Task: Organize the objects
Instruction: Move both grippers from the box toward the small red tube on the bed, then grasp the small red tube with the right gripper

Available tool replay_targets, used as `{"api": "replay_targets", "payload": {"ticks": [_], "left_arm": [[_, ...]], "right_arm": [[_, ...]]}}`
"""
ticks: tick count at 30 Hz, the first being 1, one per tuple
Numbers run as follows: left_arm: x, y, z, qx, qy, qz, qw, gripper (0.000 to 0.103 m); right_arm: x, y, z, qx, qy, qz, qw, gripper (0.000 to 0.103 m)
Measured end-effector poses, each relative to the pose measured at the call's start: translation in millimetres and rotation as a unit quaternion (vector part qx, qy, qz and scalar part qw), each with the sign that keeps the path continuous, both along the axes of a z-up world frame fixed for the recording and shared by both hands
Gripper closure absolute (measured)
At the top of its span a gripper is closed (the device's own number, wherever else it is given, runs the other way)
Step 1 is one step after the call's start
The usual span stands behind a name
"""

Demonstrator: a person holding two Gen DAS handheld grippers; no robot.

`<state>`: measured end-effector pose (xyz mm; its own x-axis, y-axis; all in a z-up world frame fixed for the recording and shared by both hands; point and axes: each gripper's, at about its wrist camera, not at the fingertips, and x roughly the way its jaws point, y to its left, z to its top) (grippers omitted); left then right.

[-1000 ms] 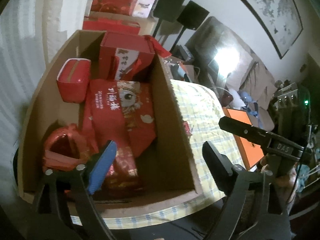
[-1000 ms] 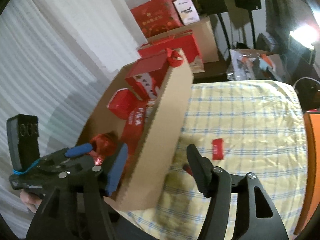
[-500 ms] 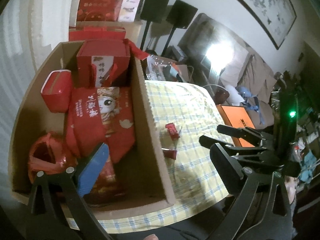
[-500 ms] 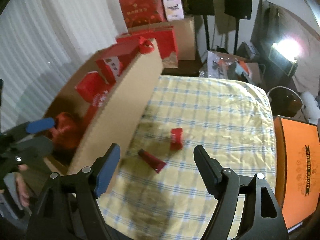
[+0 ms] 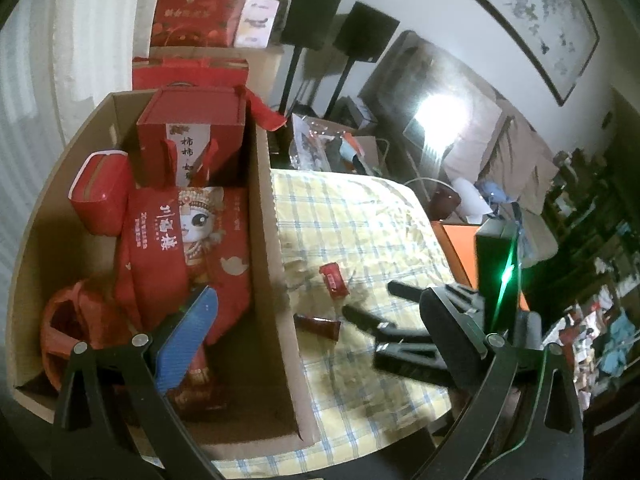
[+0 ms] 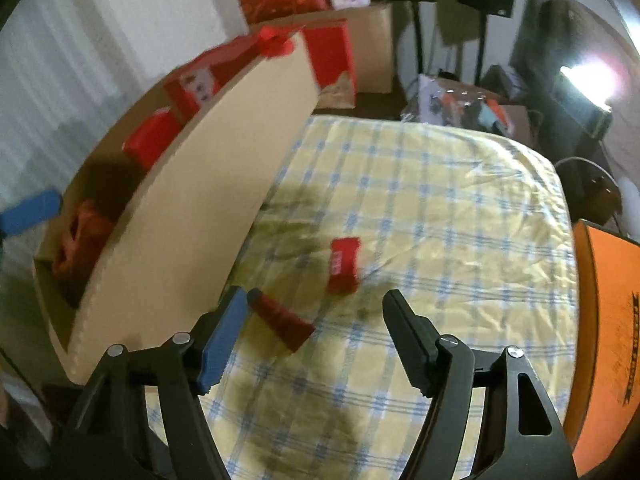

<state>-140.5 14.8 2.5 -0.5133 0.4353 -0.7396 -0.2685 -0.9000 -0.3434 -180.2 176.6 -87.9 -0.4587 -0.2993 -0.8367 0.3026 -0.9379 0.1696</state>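
Observation:
A cardboard box [image 5: 276, 280] holds several red packages and bags, among them a doll-print bag [image 5: 188, 236]. On the yellow checked cloth [image 5: 360, 220] lie a dark red tube [image 5: 318, 325] and a small red packet [image 5: 334, 279]. My left gripper [image 5: 316, 320] is open and empty, straddling the box's right wall. My right gripper [image 6: 316, 328] is open and empty just above the tube [image 6: 280, 319], with the packet [image 6: 343, 265] a little beyond. The right gripper also shows in the left wrist view [image 5: 376, 304].
An orange box [image 6: 608, 320] lies at the right edge of the cloth. Red gift boxes [image 5: 196, 8], speakers on stands [image 5: 312, 12] and a cluttered low table [image 5: 332, 144] stand behind. White curtains hang on the left.
My right gripper has swung from the box wall out over the cloth and come down close to the tube. The left gripper view has shifted right, so the tube and packet now show.

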Motion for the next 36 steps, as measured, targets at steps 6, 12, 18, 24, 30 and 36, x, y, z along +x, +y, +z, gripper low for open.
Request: {"api": "replay_targets", "payload": {"ticks": [6,12,18,24,30,36], "left_arm": [[-7.5,-5.1,-5.0,-0.005,-0.007,0.011,0.9999,0.002],[-10.8,-8.7,-8.2,-0.008,-0.013,0.013,0.9998,0.002],[-12.0,-11.8,-9.1,-0.009,-0.015,0.017,0.9997,0.002],[-13.3,-14.9,-9.6,-0.007,-0.017,0.022,0.9996,0.002],[-12.2,-13.0,-9.8,-0.009,-0.018,0.020,0.9996,0.002],[-8.8,-5.2,-7.4,-0.012,-0.016,0.012,0.9997,0.002]], "right_arm": [[3.2,-23.2,-17.5,0.021,0.004,0.055,0.998,0.035],[0.5,-38.0,-34.1,0.029,-0.002,0.088,0.996,0.044],[-2.2,-40.9,-43.8,0.030,-0.007,0.098,0.995,0.055],[-0.5,-45.3,-51.2,0.047,0.000,0.111,0.993,0.056],[-2.5,-46.5,-53.9,0.070,0.014,0.106,0.992,0.087],[-5.0,-28.1,-49.4,0.029,-0.004,0.070,0.997,0.087]]}}
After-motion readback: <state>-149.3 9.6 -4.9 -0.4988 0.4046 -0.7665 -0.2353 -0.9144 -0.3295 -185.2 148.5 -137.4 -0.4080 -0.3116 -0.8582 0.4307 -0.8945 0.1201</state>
